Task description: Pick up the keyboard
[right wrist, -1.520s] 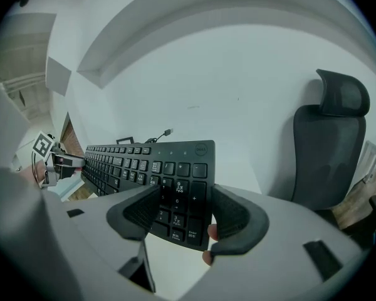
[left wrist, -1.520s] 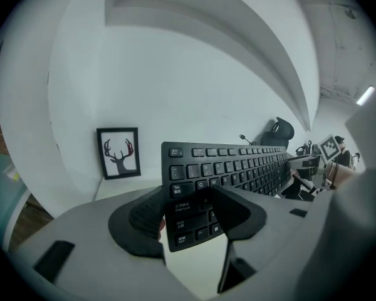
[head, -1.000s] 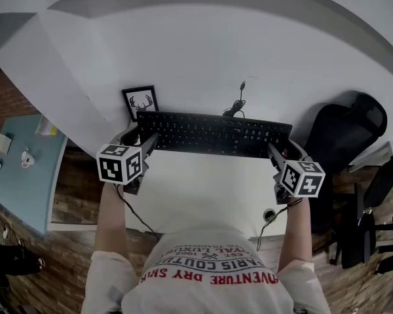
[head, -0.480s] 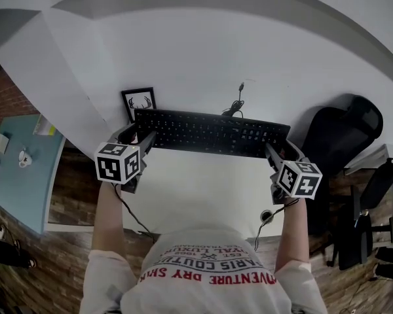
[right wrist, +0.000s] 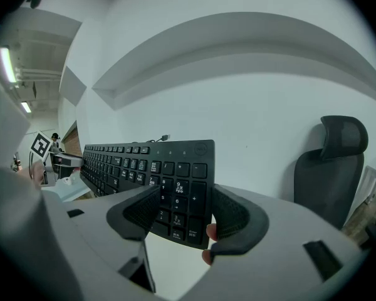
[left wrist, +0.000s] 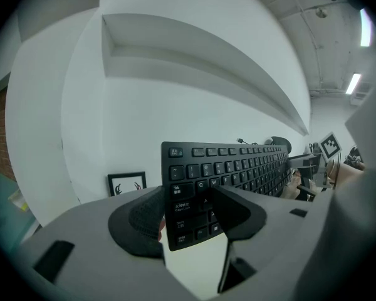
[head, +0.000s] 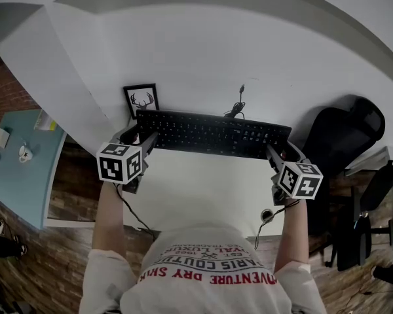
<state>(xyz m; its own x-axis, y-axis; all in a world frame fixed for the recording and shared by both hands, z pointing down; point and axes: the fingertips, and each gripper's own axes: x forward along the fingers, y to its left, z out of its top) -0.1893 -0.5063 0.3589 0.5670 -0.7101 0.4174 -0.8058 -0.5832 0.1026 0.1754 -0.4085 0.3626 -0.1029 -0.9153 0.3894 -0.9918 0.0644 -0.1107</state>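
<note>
A black wired keyboard (head: pixel 213 133) is held level over the white desk (head: pixel 203 188), with a gripper at each short end. My left gripper (head: pixel 139 139) is shut on its left end. In the left gripper view the keyboard (left wrist: pixel 238 165) runs away between the jaws of the left gripper (left wrist: pixel 187 215), and one pad (left wrist: pixel 235 211) lies over the keys. My right gripper (head: pixel 280 154) is shut on the number-pad end. In the right gripper view the keyboard (right wrist: pixel 144 162) sits between the jaws of the right gripper (right wrist: pixel 178 215). The keyboard's cable (head: pixel 238 103) trails loose behind it.
A small framed deer picture (head: pixel 141 100) stands just behind the keyboard's left end, against the white wall. A black office chair (head: pixel 340 136) is to the right of the desk. A teal table (head: pixel 19 169) with small items is at the left. A cable grommet (head: pixel 269 214) sits near the desk's front edge.
Both grippers keep their hold on the keyboard's ends. The keyboard and grippers have barely shifted in the head view.
</note>
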